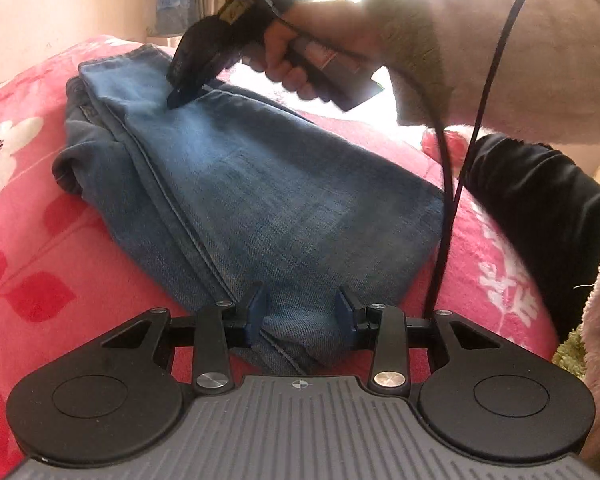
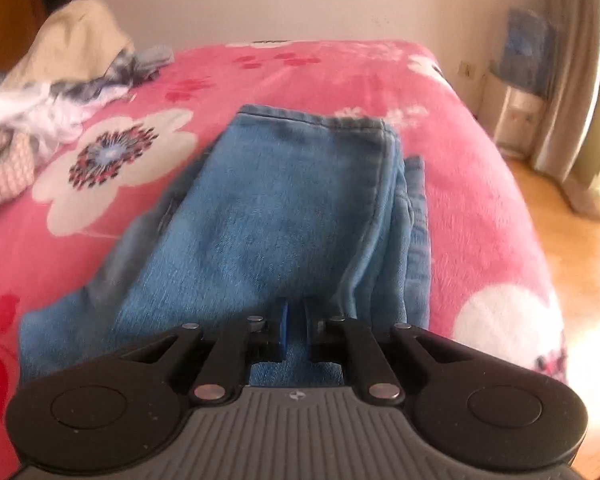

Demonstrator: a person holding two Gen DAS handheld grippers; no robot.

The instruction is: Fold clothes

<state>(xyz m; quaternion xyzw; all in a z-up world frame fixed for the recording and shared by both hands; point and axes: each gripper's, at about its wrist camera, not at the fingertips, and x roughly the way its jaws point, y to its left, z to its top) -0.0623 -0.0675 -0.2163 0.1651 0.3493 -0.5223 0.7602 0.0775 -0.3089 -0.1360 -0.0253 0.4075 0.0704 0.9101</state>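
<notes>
1. Left tool (image 1: 300, 312): jaws stand apart, with the near end of the folded jeans (image 1: 236, 184) lying between the blue pads; whether the pads press the denim cannot be told from this view. The last two log readings do not amount to a jaw motion.
2. Right tool (image 2: 296, 328): jaws nearly closed with a thin gap, tips low over the denim; in the left wrist view its tip (image 1: 180, 98) meets the cloth near the far end. Whether it pinches any fabric is uncertain, as the picture is blurred.
3. Jeans: blue denim, folded into a long stack of layers, hem and side seam visible, lying on the pink flowered bed cover (image 2: 472, 184).
4. Edges: the bed's right edge (image 2: 532, 240) drops to a wooden floor (image 2: 572, 272); bare cover surrounds the jeans on all sides.
5. A pile of other clothes (image 2: 48, 92) sits at the far left of the bed, well apart from the jeans.
6. A black cable (image 1: 444, 216) hangs across the jeans' right edge.
</notes>
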